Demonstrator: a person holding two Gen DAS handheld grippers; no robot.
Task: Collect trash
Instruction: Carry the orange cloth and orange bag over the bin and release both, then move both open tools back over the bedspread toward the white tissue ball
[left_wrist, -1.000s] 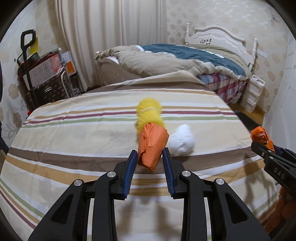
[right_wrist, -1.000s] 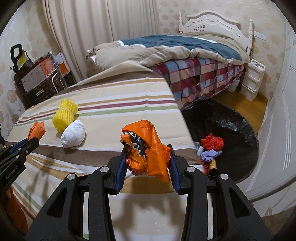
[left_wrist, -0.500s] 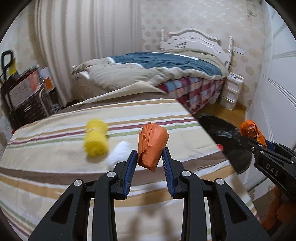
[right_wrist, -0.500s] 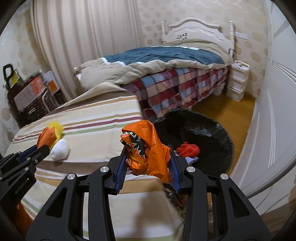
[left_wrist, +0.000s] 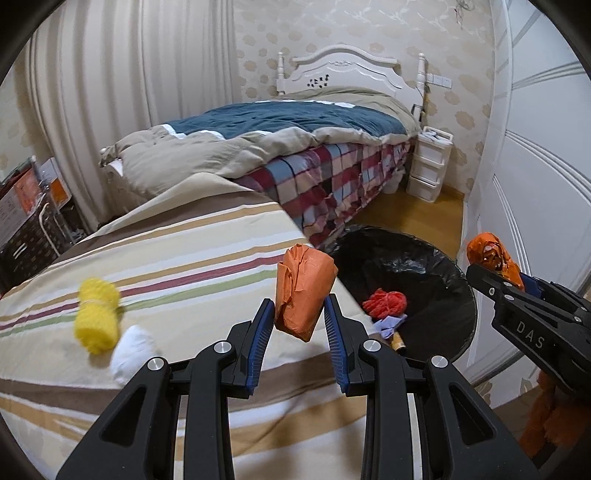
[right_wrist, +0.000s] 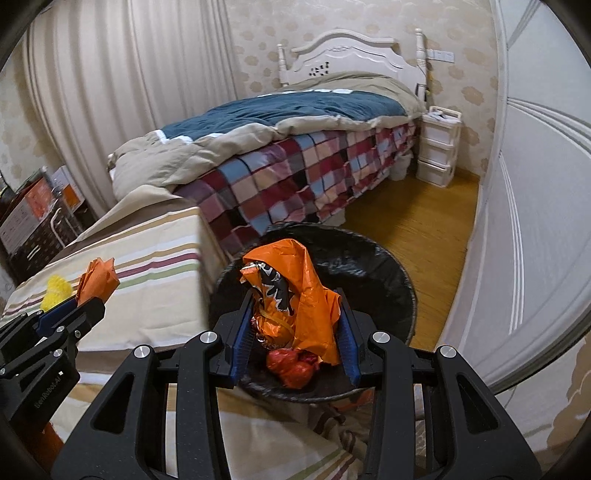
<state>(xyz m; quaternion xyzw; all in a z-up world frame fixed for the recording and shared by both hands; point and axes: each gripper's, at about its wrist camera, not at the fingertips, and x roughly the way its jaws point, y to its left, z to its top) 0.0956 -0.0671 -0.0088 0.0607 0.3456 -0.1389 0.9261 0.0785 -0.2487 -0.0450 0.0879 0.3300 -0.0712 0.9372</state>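
Left wrist view: an orange paper wad (left_wrist: 303, 291) is pinched in the left hand-held gripper (left_wrist: 300, 334), jaws nearly closed, above the edge of the striped bed (left_wrist: 177, 258); it is judged light, soft and crushable, best held mid-body. A yellow roll (left_wrist: 96, 319) and a white wad (left_wrist: 131, 350) are left on the bed. Right wrist view: a crinkly orange wrapper (right_wrist: 295, 299), probably slippery, is clamped in the right hand-held gripper (right_wrist: 295, 332) over the black-lined bin (right_wrist: 369, 266) on the wood floor (right_wrist: 413, 218).

Matt orange paper wad (left_wrist: 304, 291), glossy crinkled plastic wrapper (right_wrist: 295, 295), shiny black bin liner (right_wrist: 373, 266), striped cloth bedspread (left_wrist: 177, 258).
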